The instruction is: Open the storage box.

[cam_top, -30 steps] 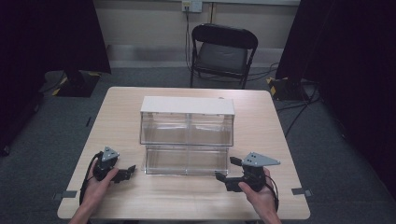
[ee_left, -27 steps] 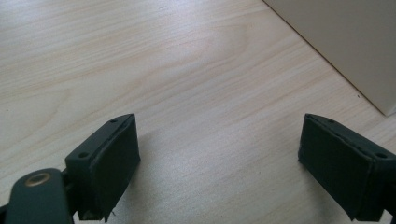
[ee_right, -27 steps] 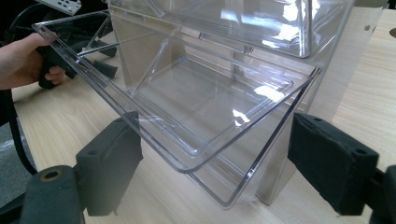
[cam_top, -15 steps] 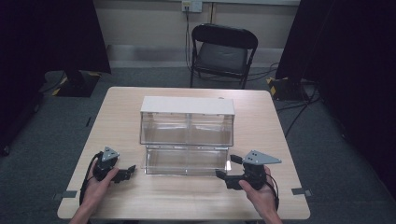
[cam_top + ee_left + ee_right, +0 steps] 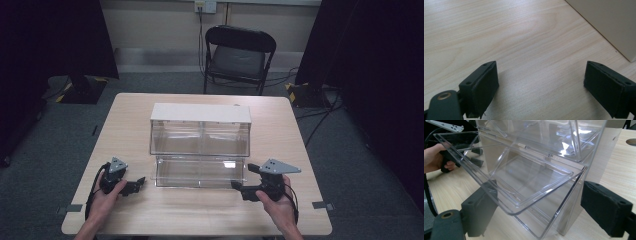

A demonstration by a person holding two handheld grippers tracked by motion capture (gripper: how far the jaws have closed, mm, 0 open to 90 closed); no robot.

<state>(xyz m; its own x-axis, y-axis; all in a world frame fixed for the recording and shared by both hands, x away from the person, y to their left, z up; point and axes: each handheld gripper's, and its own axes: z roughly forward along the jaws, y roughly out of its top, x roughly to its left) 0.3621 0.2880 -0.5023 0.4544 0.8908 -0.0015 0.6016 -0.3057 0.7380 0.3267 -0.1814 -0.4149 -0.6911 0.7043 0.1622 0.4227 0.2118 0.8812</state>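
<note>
While the person is sitting at the near edge of the table [image 5: 150, 107], both hands are resting on the wood, one on each side of a clear plastic box [image 5: 200, 135] with a white top. The box is standing in the middle of the table, and its lower drawer [image 5: 199, 171] is tilting out toward the person.

The left gripper [image 5: 136, 184] is lying low on the table, just beside the left end of the drawer but apart from it. In the left gripper view its jaws are standing wide apart over bare wood, and nothing is between them, so it is released. A corner of the pale side of the box is showing at the upper right of that view.

The right gripper [image 5: 239, 187] is pointing at the right front corner of the drawer, very near to it. In the right gripper view [image 5: 536, 207] the jaws are also wide apart, and the clear front edge of the drawer is passing between them, but the pads are not pressing on it.

Compared with the earlier pictures, almost nothing is changing: the box, the drawer and both hands are staying in the same places.
</note>
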